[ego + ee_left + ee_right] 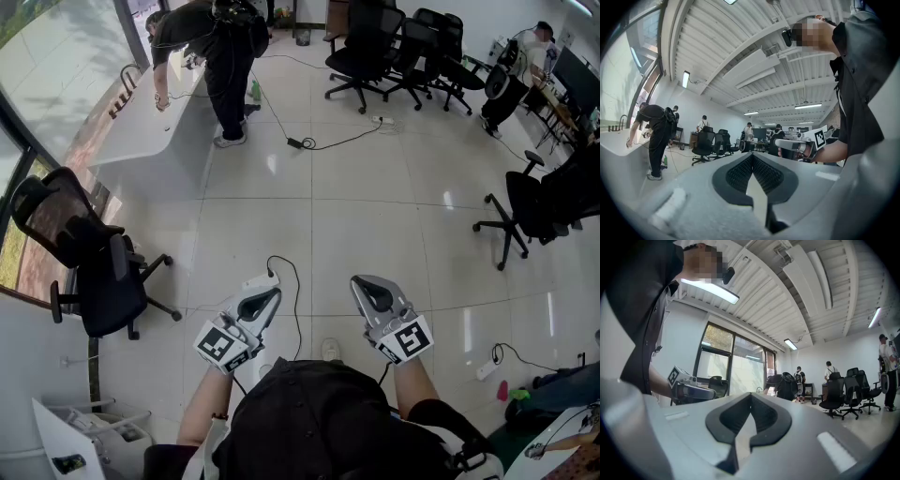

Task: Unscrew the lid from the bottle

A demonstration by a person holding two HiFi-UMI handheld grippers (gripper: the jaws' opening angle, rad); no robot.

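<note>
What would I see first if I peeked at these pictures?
Two white grippers held over the shiny tiled floor: the left gripper and the right gripper, both shut with nothing in them. Next come the black office chair at the left and a person bending over the white counter at the top.
</note>
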